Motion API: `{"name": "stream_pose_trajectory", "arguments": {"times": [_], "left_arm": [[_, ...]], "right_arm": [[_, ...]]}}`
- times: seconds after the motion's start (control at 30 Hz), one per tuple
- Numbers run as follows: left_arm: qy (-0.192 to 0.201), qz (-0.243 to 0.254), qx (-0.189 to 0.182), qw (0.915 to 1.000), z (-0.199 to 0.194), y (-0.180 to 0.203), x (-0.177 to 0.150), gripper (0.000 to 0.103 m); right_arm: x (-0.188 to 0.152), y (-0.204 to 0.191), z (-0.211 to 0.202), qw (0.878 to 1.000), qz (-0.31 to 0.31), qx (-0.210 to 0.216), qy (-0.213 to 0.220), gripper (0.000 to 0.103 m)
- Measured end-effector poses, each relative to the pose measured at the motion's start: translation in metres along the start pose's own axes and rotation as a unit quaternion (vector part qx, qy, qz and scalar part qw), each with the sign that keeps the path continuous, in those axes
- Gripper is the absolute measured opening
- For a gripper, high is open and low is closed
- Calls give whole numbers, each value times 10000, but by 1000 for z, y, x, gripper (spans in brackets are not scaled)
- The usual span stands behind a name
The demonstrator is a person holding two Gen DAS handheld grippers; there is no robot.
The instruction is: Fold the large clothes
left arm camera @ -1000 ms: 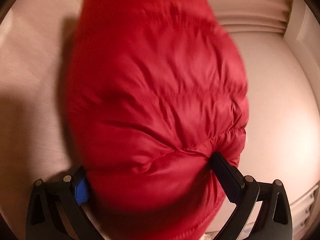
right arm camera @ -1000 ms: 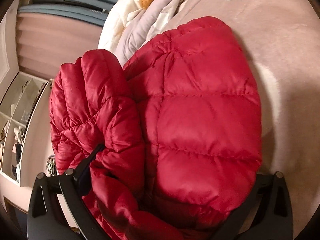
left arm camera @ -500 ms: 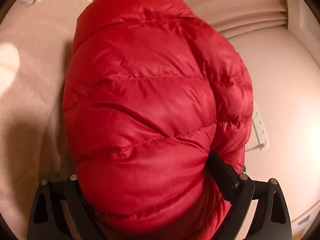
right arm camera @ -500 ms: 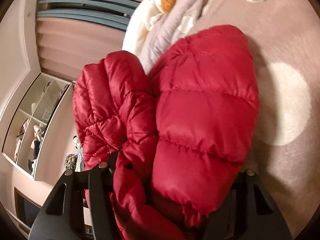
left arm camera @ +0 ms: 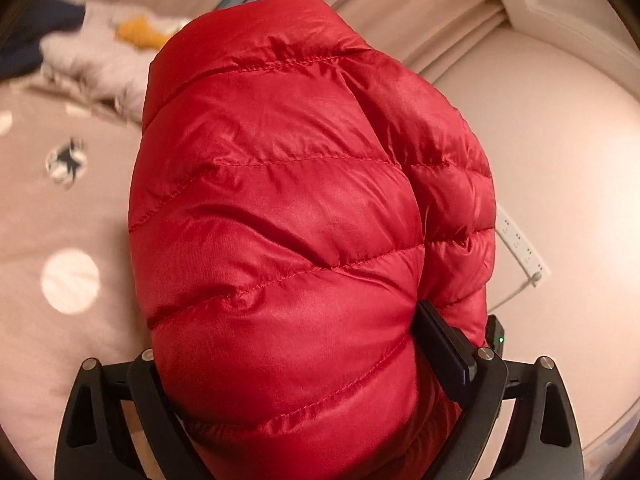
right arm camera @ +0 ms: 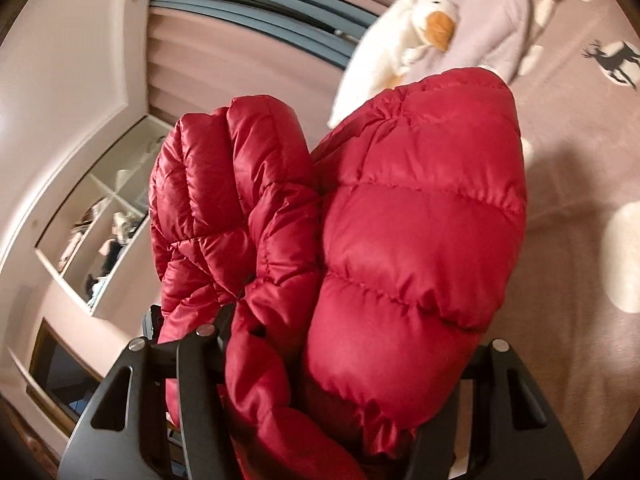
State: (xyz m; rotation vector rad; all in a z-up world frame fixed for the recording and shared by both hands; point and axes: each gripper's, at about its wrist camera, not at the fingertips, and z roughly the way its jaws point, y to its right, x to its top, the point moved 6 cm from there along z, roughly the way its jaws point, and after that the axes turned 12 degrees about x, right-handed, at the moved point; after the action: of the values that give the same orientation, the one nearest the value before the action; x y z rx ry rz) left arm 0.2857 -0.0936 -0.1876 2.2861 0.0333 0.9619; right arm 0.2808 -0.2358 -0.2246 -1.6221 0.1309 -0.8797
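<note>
A red quilted puffer jacket [left arm camera: 304,220] fills the left wrist view, bunched and held up off the pink bedspread [left arm camera: 60,340]. My left gripper [left arm camera: 296,360] is shut on a thick fold of it; only its right finger [left arm camera: 444,344] shows, the left one is buried in fabric. In the right wrist view the jacket [right arm camera: 416,232] hangs in two puffy lobes over the bed. My right gripper [right arm camera: 340,364] is shut on the bunched fabric, fingertips hidden by it.
A white plush duck [right arm camera: 404,44] lies on a grey pillow [right arm camera: 492,12] at the bed's head; it also shows in the left wrist view [left arm camera: 108,52]. The wall has shelf cubbies [right arm camera: 100,224] and a curtained window [right arm camera: 248,12]. A white power strip [left arm camera: 520,244] lies on the pale floor.
Both grippers have lifted and swung with the jacket; the views now take in more of the bed head, plush duck and wall. Grip is unchanged.
</note>
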Motion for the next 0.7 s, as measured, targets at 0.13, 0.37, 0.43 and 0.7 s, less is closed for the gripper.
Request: {"name": "stream_pose_trajectory", "arguments": {"times": [0.13, 0.37, 0.43, 0.7], "left_arm": [[232, 152, -56, 9996, -17, 10, 2, 94], [273, 75, -239, 9993, -39, -15, 24, 94], [282, 61, -265, 9992, -39, -20, 26, 94], [260, -24, -222, 9994, -51, -33, 17, 94]], "right_arm": [[-1, -18, 3, 9996, -192, 221, 9, 57], [0, -45, 3, 9984, -536, 197, 2, 59], [2, -46, 6, 9982, -581, 173, -16, 59], [2, -42, 12, 9983, -537, 223, -88, 60]]}}
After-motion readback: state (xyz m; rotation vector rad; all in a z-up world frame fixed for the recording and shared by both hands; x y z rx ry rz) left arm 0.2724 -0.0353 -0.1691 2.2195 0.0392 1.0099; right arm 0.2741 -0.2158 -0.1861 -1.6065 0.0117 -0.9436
